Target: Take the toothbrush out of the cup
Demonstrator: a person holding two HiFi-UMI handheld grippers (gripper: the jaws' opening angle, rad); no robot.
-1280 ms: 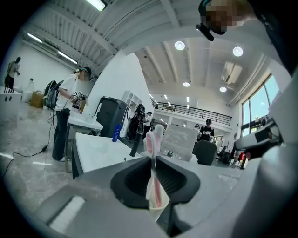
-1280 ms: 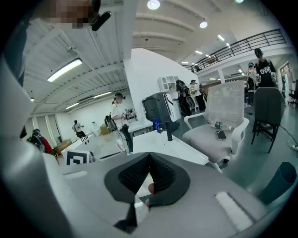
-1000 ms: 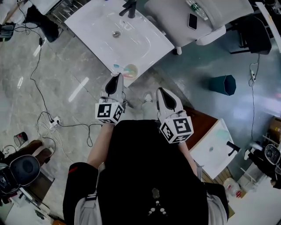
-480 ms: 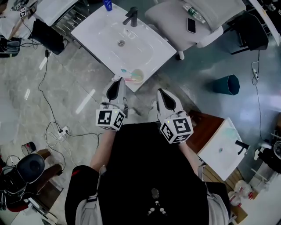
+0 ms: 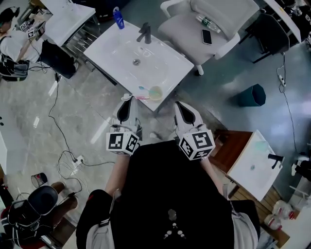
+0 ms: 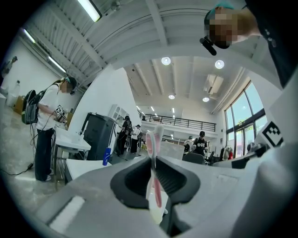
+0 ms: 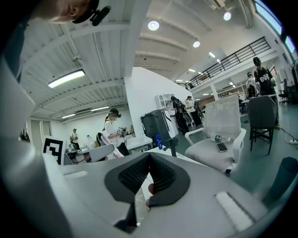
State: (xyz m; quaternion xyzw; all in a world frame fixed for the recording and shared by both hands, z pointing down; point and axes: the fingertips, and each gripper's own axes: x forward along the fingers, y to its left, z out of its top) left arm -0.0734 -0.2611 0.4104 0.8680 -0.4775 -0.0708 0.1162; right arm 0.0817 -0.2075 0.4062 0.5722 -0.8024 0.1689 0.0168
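In the left gripper view, a pink and white toothbrush (image 6: 154, 139) stands upright, pinched between the dark pads of my left gripper (image 6: 153, 158). From the head view, that gripper (image 5: 127, 98) hangs just off the near-left edge of the white sink counter (image 5: 116, 44). A pale cup (image 5: 155, 92) stands on the counter's near corner, to the gripper's right and apart from it. A small pink and teal item (image 5: 141, 96) lies beside the cup. My right gripper (image 5: 181, 105) is off the corner's right side. Its pads (image 7: 160, 179) meet at the tips with nothing gripped.
A black faucet (image 5: 144, 33) and a blue bottle (image 5: 118, 18) stand at the counter's far side. Beyond is a white chair (image 5: 228, 14) with a phone (image 5: 207, 36) on it. A teal bin (image 5: 251, 95) and a second basin (image 5: 252, 160) are right. Cables (image 5: 73, 155) trail left.
My left gripper has drawn back from the cup, so the gap between them is wider. The counter and cup have slid down and right in the head view. The right gripper barely shifted.
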